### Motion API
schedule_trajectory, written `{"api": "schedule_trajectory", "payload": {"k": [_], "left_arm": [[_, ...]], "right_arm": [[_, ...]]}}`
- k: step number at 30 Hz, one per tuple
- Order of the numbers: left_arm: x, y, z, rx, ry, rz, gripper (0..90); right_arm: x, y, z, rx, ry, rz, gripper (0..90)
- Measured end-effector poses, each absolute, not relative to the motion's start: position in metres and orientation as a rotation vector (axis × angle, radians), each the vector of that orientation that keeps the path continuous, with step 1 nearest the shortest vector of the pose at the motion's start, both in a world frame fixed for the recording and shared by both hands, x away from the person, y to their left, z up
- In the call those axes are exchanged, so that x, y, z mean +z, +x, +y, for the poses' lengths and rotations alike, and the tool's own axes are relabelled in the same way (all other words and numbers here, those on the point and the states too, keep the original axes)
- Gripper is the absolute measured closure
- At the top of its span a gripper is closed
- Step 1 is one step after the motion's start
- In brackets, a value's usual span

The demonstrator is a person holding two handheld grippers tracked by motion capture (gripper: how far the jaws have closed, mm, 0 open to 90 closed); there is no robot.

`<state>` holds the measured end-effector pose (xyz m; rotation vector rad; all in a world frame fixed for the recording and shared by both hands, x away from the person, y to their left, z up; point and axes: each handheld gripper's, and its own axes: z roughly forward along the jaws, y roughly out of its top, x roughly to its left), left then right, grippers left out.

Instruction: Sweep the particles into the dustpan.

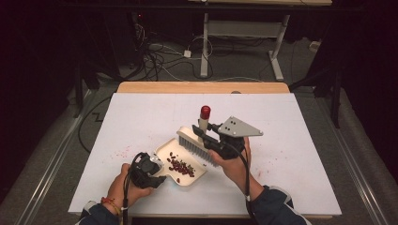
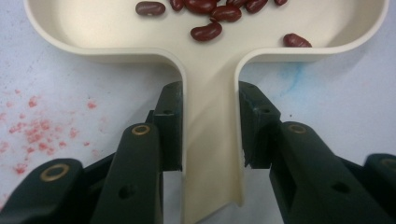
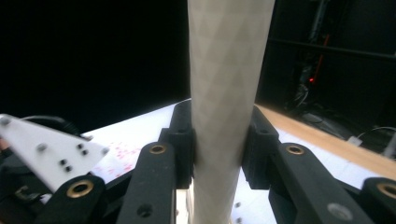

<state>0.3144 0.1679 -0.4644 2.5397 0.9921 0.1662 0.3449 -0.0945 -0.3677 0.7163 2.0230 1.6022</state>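
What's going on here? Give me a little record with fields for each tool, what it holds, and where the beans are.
left gripper: shut on the dustpan handle, pan flat on the table
right gripper: shut on the brush handle, brush held at the pan's far edge
red beans: inside the dustpan
table marks: red speckles left of the pan

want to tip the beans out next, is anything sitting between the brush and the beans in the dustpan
Nothing visible does. The brush, held by the right gripper, hangs at the dustpan mouth, with bare pan floor between its bristles and the beans.
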Motion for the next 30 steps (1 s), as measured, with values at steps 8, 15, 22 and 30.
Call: {"api": "schedule_trajectory", "payload": {"k": [8, 15, 22, 30], "left_arm": [[-0.462, 0.316, 0.175, 0.151, 2.54, 0.981, 63.8], [-0.464, 0.321, 0.182, 0.14, 2.533, 0.996, 63.8], [-0.466, 0.327, 0.18, 0.14, 2.535, 1.006, 63.8], [-0.465, 0.326, 0.179, 0.158, 2.539, 1.004, 63.8]], "right_arm": [[-0.366, 0.377, -0.086, 1.465, 0.721, 1.999, 70.1], [-0.384, 0.416, -0.087, 1.388, 0.803, 1.962, 70.1], [-0.407, 0.432, -0.079, 1.394, 0.747, 2.0, 70.1], [-0.411, 0.401, -0.073, 1.463, 0.605, 2.105, 69.8]]}}
